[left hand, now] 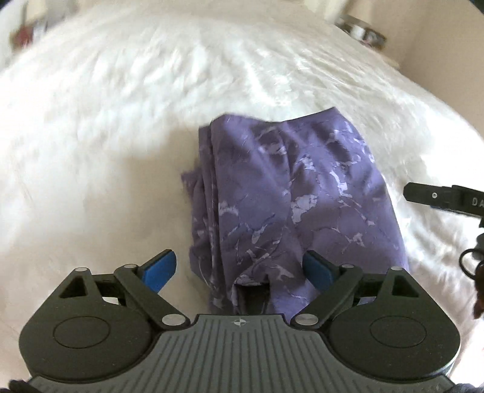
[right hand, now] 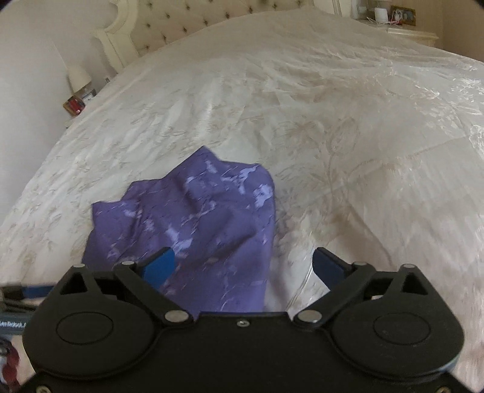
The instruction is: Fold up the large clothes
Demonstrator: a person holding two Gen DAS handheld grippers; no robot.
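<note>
A purple garment [left hand: 290,196] with a pale marbled print lies folded in a narrow stack on the white bedspread [left hand: 90,136]. My left gripper [left hand: 240,269] is open and empty, its blue pads wide apart over the garment's near end. My right gripper [right hand: 243,264] is open and empty too; the garment [right hand: 196,217] lies under its left pad and the bedspread [right hand: 363,151] under its right. The right gripper's black arm [left hand: 444,198] shows at the right edge of the left wrist view.
The bed has a tufted cream headboard [right hand: 169,27]. A bedside table with a lamp [right hand: 79,79] and small items stands at the far left. A cream dresser [right hand: 414,33] with small items stands at the far right.
</note>
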